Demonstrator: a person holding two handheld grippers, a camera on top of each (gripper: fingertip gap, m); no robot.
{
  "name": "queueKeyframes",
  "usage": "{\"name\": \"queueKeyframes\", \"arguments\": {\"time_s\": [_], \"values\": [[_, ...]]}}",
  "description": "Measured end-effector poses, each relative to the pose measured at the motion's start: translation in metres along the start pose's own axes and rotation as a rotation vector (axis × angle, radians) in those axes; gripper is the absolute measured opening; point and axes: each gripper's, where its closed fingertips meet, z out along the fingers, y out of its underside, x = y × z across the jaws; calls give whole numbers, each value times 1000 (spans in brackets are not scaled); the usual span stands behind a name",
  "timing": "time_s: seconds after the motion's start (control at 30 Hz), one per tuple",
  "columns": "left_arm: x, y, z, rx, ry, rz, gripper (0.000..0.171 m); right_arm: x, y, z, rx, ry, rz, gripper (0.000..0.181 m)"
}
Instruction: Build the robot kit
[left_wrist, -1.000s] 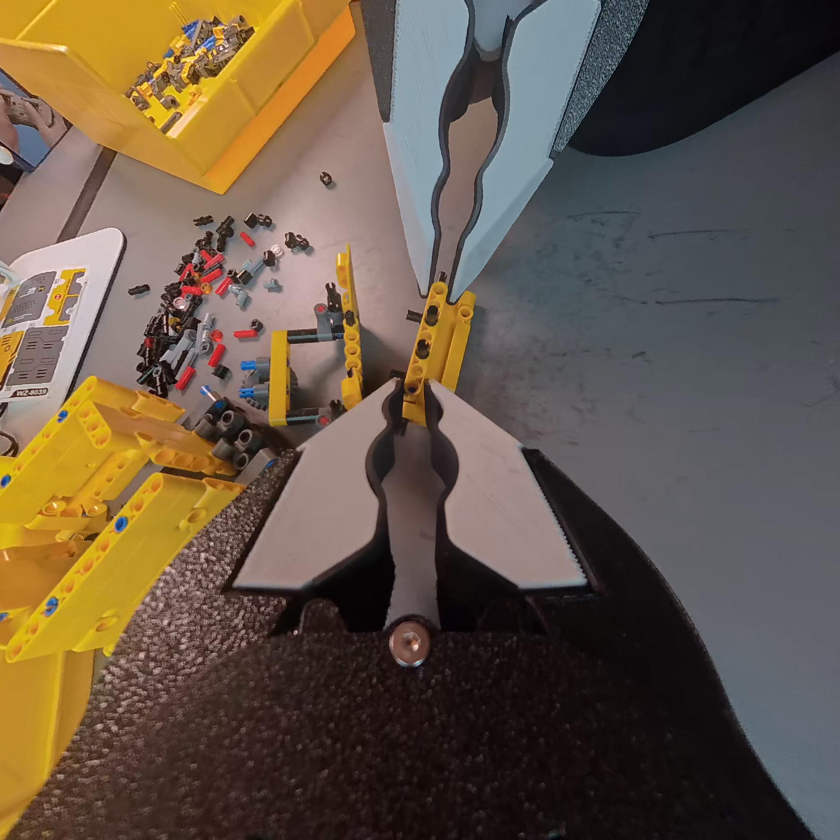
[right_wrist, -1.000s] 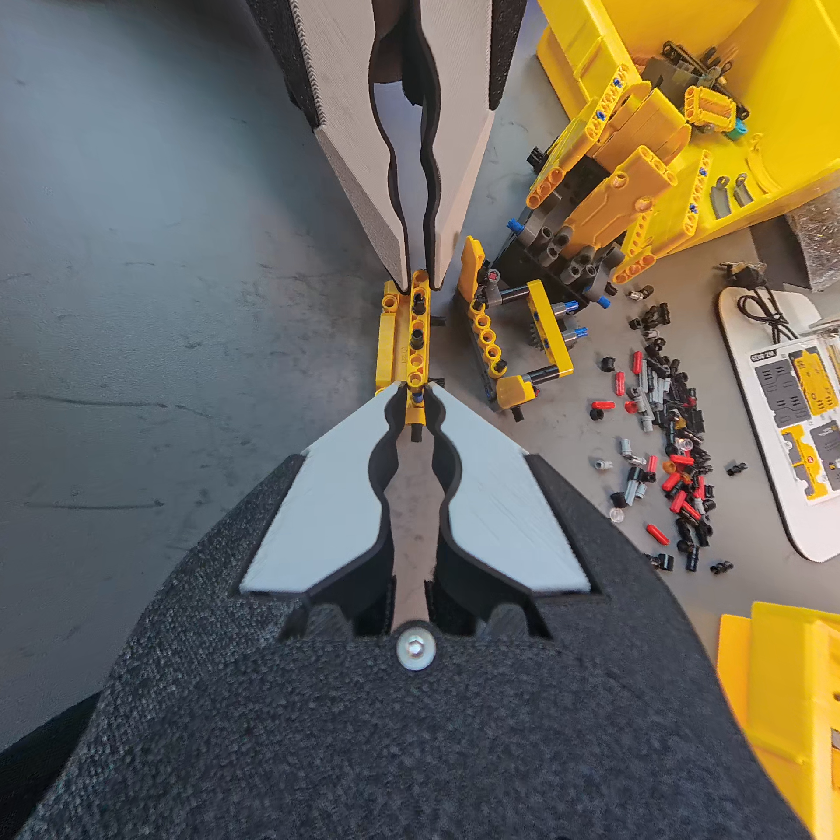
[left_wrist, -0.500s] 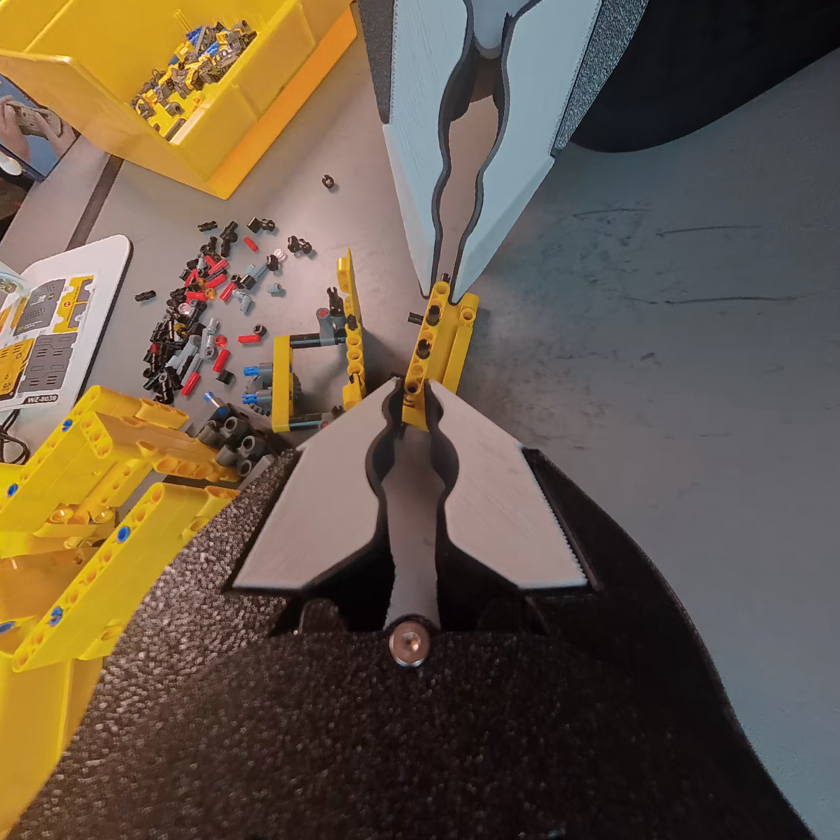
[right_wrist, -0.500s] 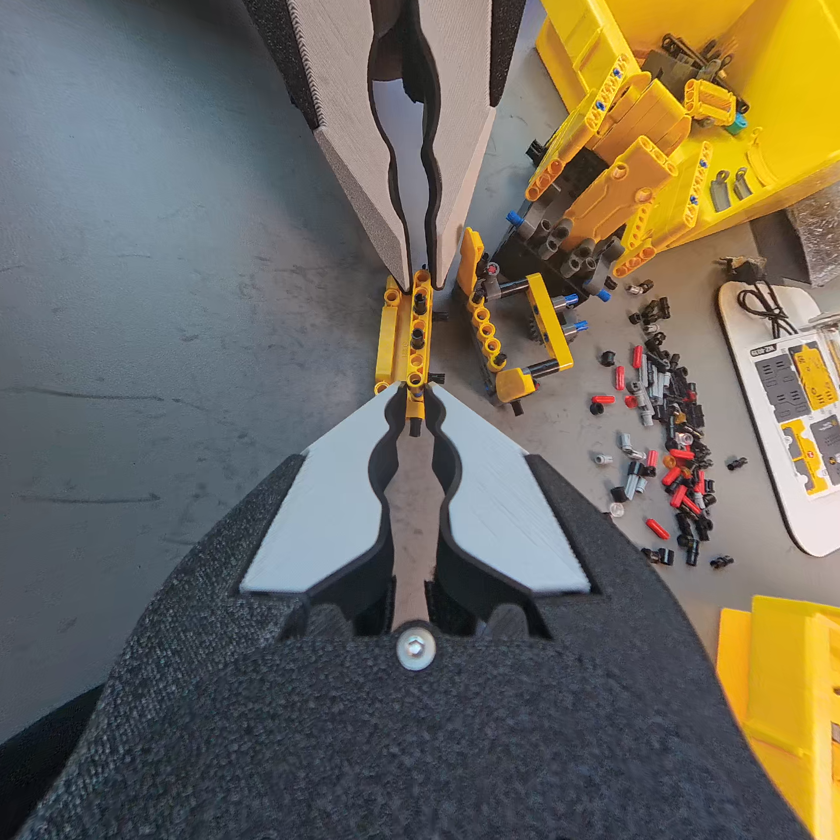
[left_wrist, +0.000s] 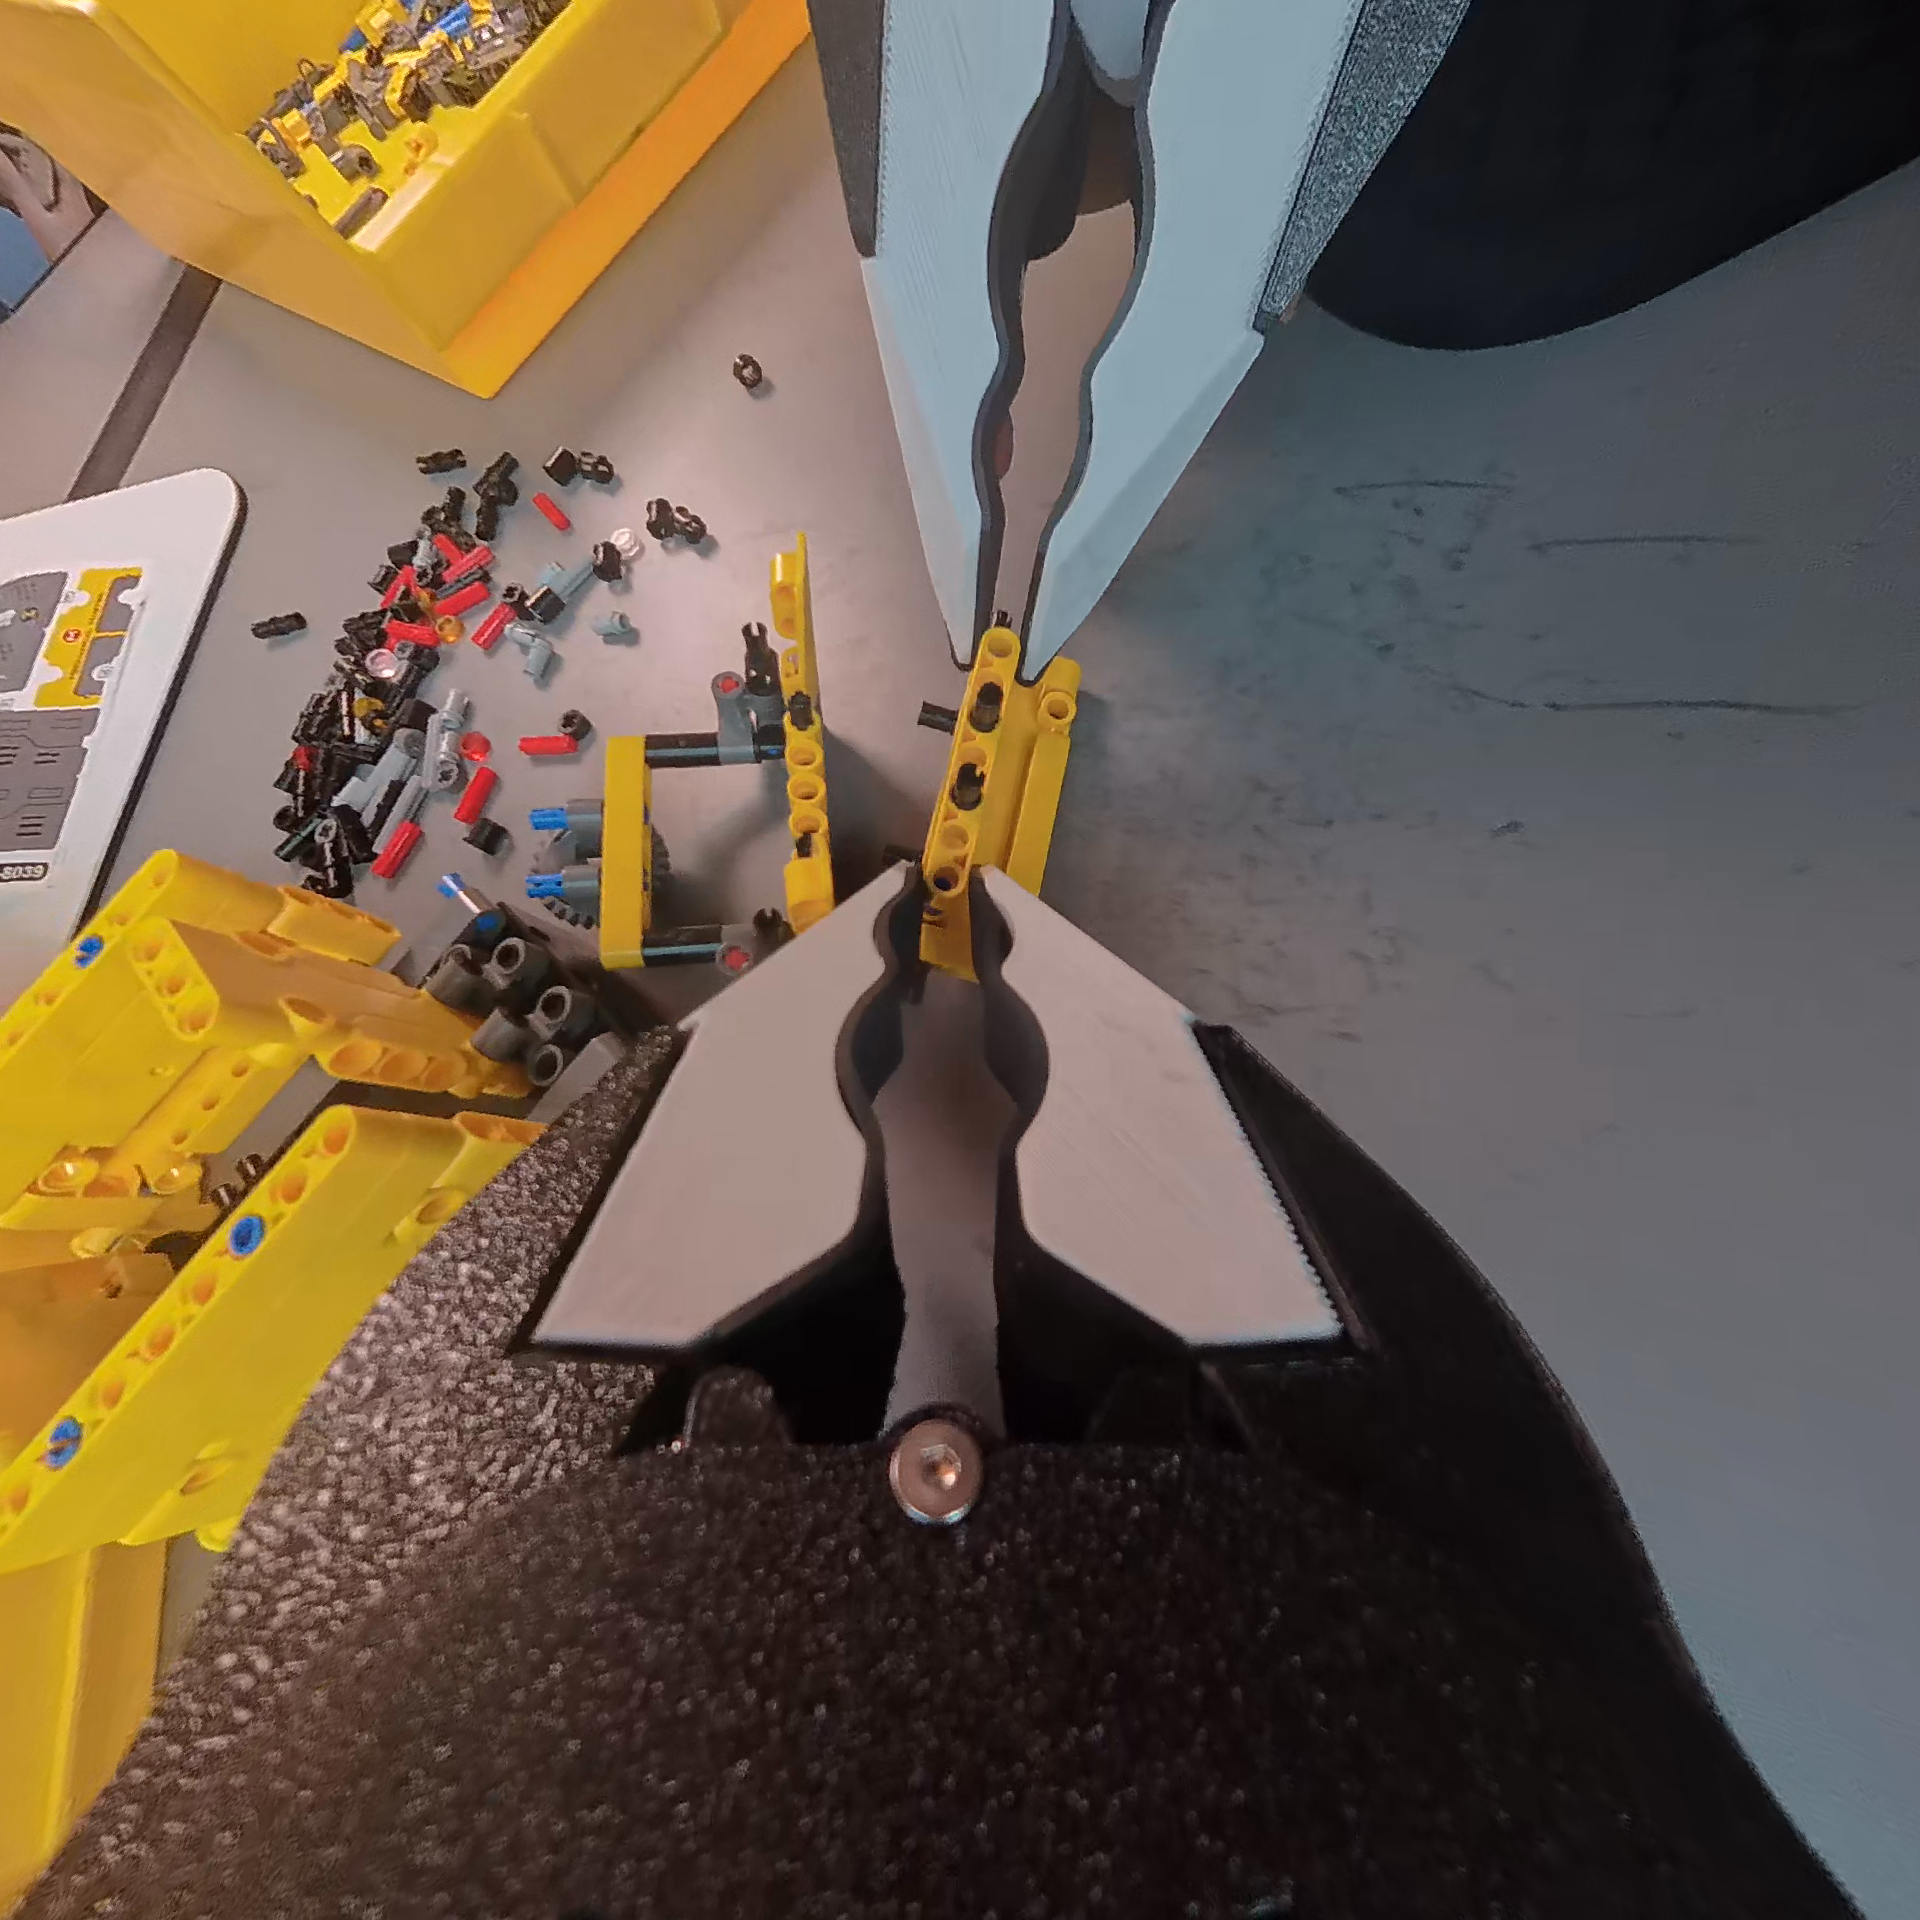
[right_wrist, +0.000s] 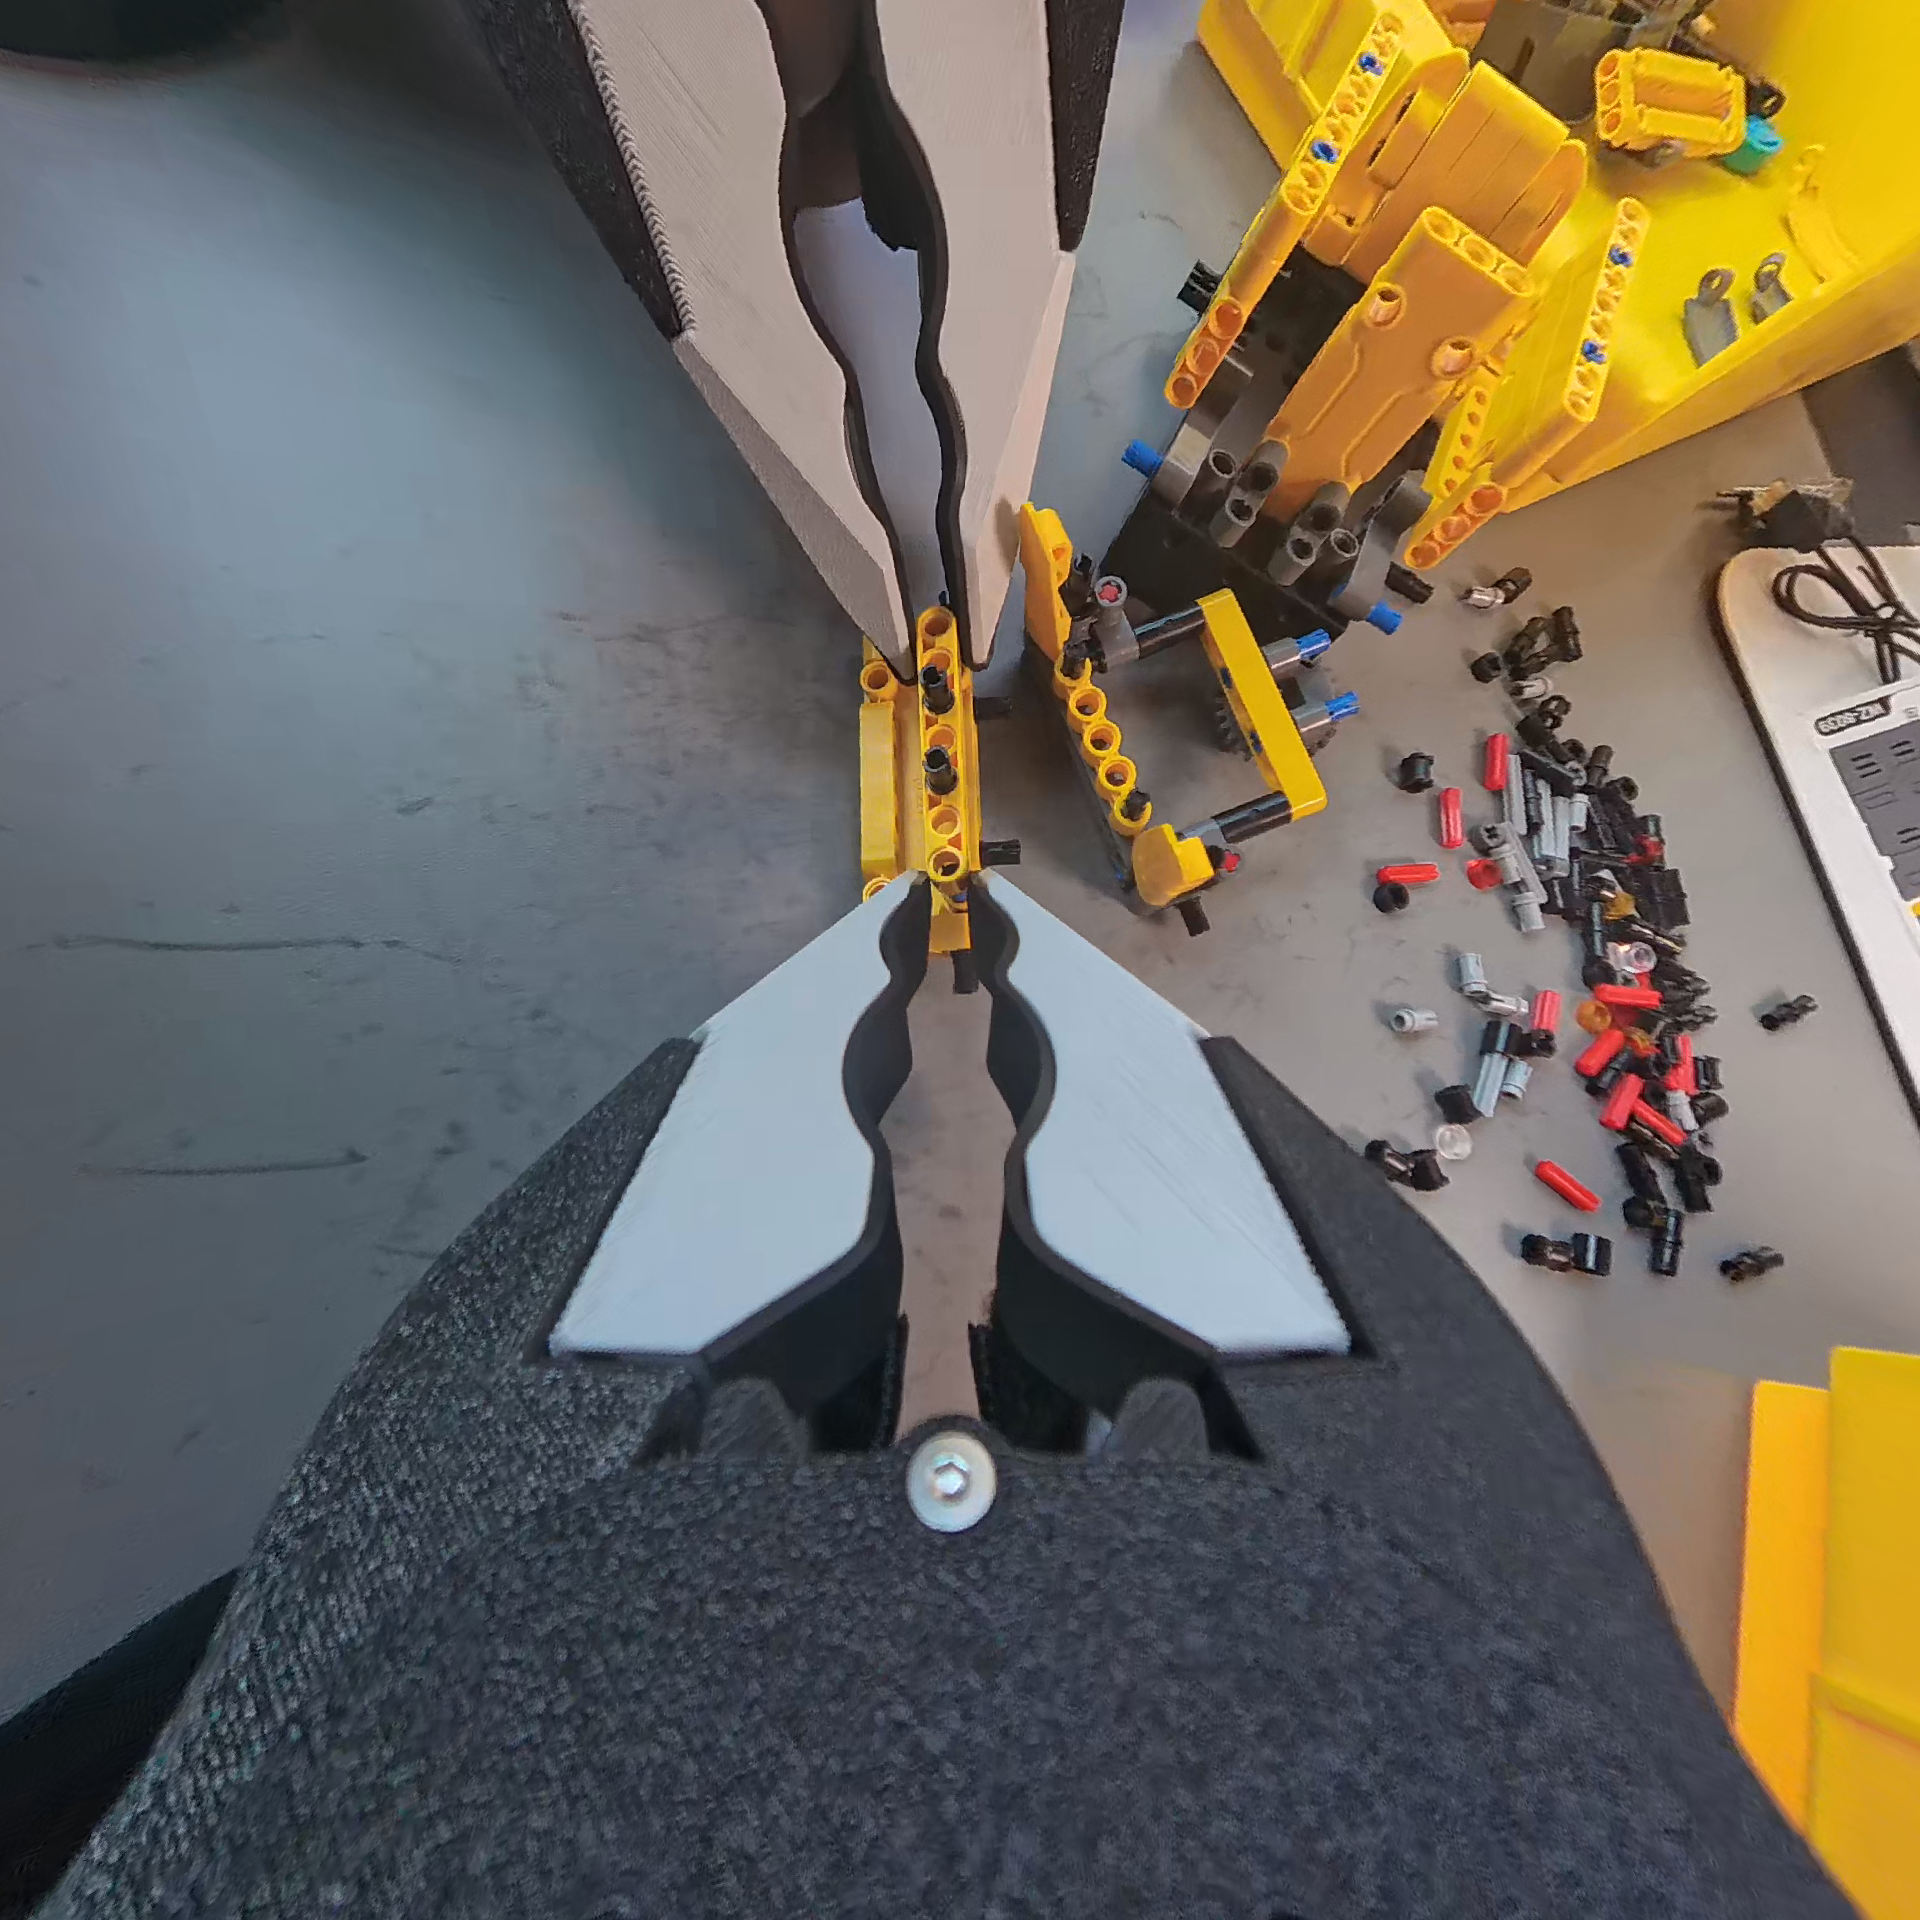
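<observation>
A short yellow holed-beam assembly (left_wrist: 987, 790) with black pins in its holes is held over the grey table between my two grippers, which face each other. My left gripper (left_wrist: 940, 883) is shut on its near end. My right gripper (left_wrist: 1003, 649) comes from the far side and is shut on the other end. In the right wrist view the same beam assembly (right_wrist: 940, 758) runs from my right gripper (right_wrist: 945, 883) to the left gripper (right_wrist: 940, 623). A second yellow beam lies joined along its side.
A yellow frame sub-assembly (left_wrist: 717, 831) with axles and blue pins stands just beside the beam. Nearby are a scatter of small black, red and grey pins (left_wrist: 416, 675), a large yellow model (left_wrist: 187, 1091), a yellow parts bin (left_wrist: 364, 156) and a white instruction sheet (left_wrist: 94, 675). One gripper's finger ends stand about 5 cm off the other's.
Both grippers stay shut on the two ends of the beam assembly. The views have shifted only slightly; the beam keeps the same place between the fingertips.
</observation>
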Motion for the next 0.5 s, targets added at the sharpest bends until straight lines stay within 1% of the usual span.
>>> {"name": "queueKeyframes", "arguments": {"time_s": [0.2,0.5], "values": [[-1,1,1,-9,32,-21,7,3,1,1,-6,-50,24,6],[-6,2,3,-38,47,24,6,11,3,3,-17,-36,10,4]]}}
